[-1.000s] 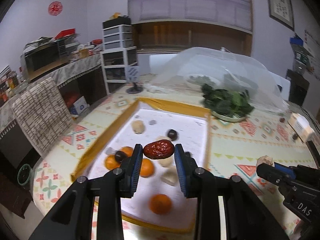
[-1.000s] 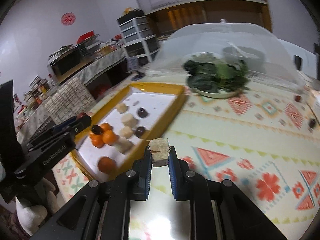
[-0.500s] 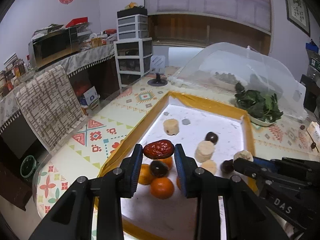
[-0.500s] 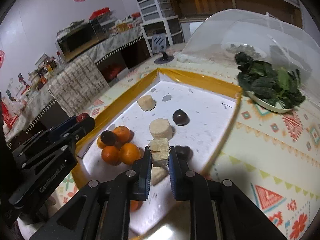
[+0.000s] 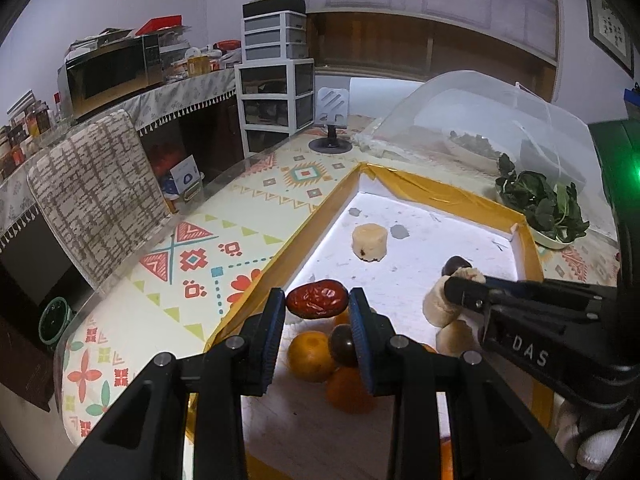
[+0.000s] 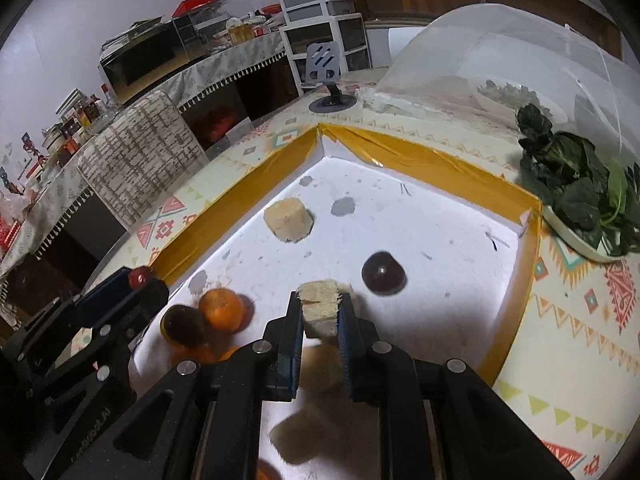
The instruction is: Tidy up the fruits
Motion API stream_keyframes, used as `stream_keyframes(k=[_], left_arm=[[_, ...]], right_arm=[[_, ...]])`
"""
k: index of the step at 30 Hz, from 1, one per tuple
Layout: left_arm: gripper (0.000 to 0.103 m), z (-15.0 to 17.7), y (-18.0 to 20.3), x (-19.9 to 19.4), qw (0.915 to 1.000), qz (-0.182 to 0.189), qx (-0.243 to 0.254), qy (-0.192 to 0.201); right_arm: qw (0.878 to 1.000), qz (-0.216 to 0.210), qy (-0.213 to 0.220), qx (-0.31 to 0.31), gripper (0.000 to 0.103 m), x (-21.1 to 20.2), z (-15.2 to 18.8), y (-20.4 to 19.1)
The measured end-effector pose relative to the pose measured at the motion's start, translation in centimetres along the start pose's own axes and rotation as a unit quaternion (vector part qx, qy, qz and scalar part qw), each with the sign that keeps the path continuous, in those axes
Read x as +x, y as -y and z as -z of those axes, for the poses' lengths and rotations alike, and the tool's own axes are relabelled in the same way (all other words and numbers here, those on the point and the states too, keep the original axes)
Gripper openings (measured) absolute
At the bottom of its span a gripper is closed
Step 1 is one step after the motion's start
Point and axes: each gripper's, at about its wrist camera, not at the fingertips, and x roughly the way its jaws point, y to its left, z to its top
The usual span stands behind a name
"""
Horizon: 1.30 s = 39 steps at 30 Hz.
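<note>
On the patterned table (image 6: pixel 560 364), a shallow tray (image 6: pixel 432 160). Inside it, toward the far left corner, a round cake piece (image 6: pixel 288 220); nearer and to the right, a dark fruit (image 6: pixel 382 272); at the near left, a cluster of oranges (image 6: pixel 222 314). Right of the tray, a plate of greens (image 6: pixel 580 204), behind it a mesh food cover (image 6: pixel 500 48). Behind the tray's far corner, a phone stand (image 6: pixel 328 76).

Table (image 5: pixel 256 216) with patterned cream tablecloth, geometric red, orange and teal motifs. Directly on it: shallow white tray with yellow-taped rim (image 6: pixel 432 160) in the middle, a plate of dark leafy greens (image 6: pixel 576 196) just beside the tray's far right corner, a clear mesh food cover (image 6: pixel 500 52) behind the plate, a small phone stand on a round base (image 5: pixel 331 120) near the far edge.
</note>
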Motion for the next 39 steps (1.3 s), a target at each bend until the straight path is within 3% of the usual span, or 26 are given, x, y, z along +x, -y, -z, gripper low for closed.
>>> stream_keyframes(k=[1,3,5,8,11,14,26,30,39], left_arm=[[0.034,0.0,-0.1,0.0,1.0,0.001,-0.002,0.0],[0.052,0.0,-0.2,-0.1,1.0,0.001,-0.005,0.003],[0.06,-0.1,-0.2,-0.3,0.9999,0.0,-0.006,0.008],[0.063,-0.3,-0.2,-0.6,0.9999,0.0,-0.006,0.013],[0.074,-0.3,-0.2,-0.7,0.9999,0.0,-0.007,0.015],[0.077,-0.5,-0.2,-1.1,0.9997,-0.002,-0.01,0.023],[0.087,-0.5,0.8,-3.4,0.9993,-0.015,-0.003,0.035],[0.088,-0.5,1.4,-4.6,0.999,-0.017,0.003,0.042],[0.089,0.0,3.8,-8.3,0.9979,-0.011,0.024,0.059]], right_arm=[[1.0,0.0,0.0,0.0,0.018,0.1,-0.1,0.0],[1.0,0.002,0.002,-0.002,0.018,0.2,-0.3,0.0],[1.0,0.001,0.002,-0.003,0.018,0.4,-0.4,-0.1],[1.0,0.001,0.005,-0.006,0.018,0.4,-0.5,-0.3],[1.0,0.0,0.014,-0.006,0.028,0.0,-0.7,-0.3],[1.0,-0.002,0.024,-0.004,0.034,-0.5,-0.7,-0.2],[0.999,-0.014,0.05,0.009,0.035,-3.4,-0.2,0.2],[0.998,-0.01,0.064,0.013,0.041,-5.1,0.5,0.6],[0.996,-0.004,0.088,0.032,0.042,-9.5,2.8,2.9]])
